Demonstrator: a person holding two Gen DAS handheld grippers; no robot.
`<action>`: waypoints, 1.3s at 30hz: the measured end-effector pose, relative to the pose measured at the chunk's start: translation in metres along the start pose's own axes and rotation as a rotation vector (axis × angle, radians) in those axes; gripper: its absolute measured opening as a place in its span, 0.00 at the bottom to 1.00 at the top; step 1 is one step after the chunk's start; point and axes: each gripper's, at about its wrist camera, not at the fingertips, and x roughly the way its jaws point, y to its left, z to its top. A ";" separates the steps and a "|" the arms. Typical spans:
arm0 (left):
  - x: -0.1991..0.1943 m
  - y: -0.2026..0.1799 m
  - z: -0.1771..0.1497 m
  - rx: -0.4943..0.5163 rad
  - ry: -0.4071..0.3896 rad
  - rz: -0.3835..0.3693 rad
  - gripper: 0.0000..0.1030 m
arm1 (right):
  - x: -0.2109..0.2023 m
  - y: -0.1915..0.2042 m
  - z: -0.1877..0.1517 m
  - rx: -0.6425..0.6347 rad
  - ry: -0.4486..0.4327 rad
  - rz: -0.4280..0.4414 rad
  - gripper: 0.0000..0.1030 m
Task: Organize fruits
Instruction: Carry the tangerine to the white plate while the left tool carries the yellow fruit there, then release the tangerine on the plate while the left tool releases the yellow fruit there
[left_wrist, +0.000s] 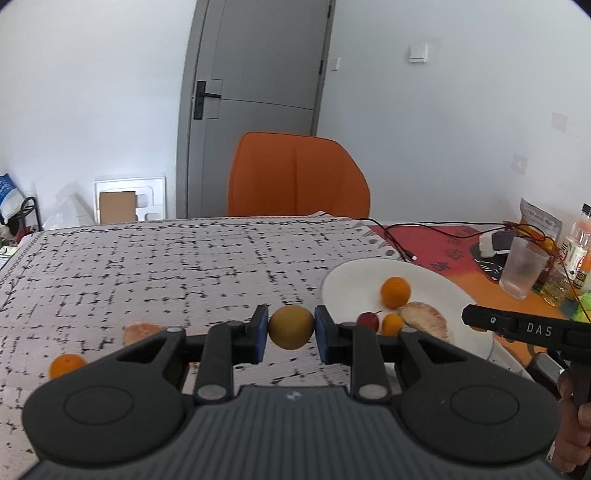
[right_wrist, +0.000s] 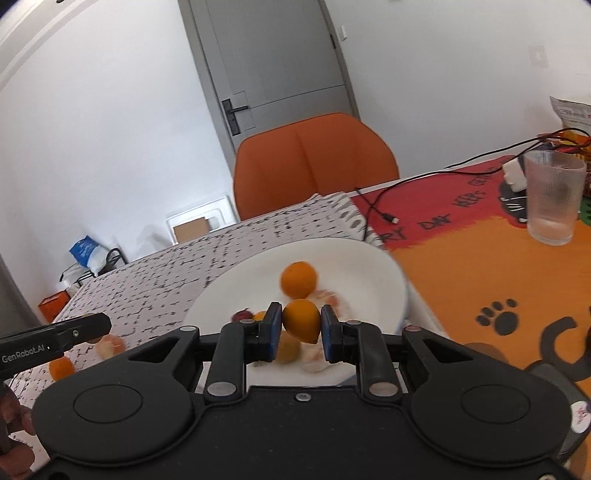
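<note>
My left gripper (left_wrist: 291, 328) is shut on a round yellow-brown fruit (left_wrist: 291, 326), held above the patterned tablecloth just left of the white plate (left_wrist: 351, 273). On the plate lie an orange (left_wrist: 395, 292), a small red fruit (left_wrist: 368, 320), a small orange fruit (left_wrist: 392, 324) and a peeled citrus piece (left_wrist: 424, 317). My right gripper (right_wrist: 302, 323) is shut on a small orange fruit (right_wrist: 301, 320) above the near side of the plate (right_wrist: 369, 258), where an orange (right_wrist: 299, 279) sits. A peeled piece (left_wrist: 142, 331) and an orange (left_wrist: 65, 365) lie on the cloth at left.
An orange chair (left_wrist: 295, 177) stands behind the table. A ribbed glass (right_wrist: 554, 195), cables (right_wrist: 380, 206), bottles (left_wrist: 576, 247) and a snack bag (left_wrist: 539, 221) crowd the orange mat at right. A grey door (left_wrist: 258, 74) is behind.
</note>
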 end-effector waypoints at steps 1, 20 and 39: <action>0.002 -0.002 0.000 0.003 0.001 -0.003 0.25 | 0.000 -0.003 0.000 0.001 -0.001 -0.005 0.20; 0.032 -0.040 0.004 0.053 0.018 -0.060 0.25 | 0.002 -0.021 0.003 0.025 -0.011 -0.008 0.30; 0.037 -0.047 0.001 0.067 0.040 -0.070 0.36 | -0.010 -0.022 -0.002 0.037 0.004 -0.034 0.33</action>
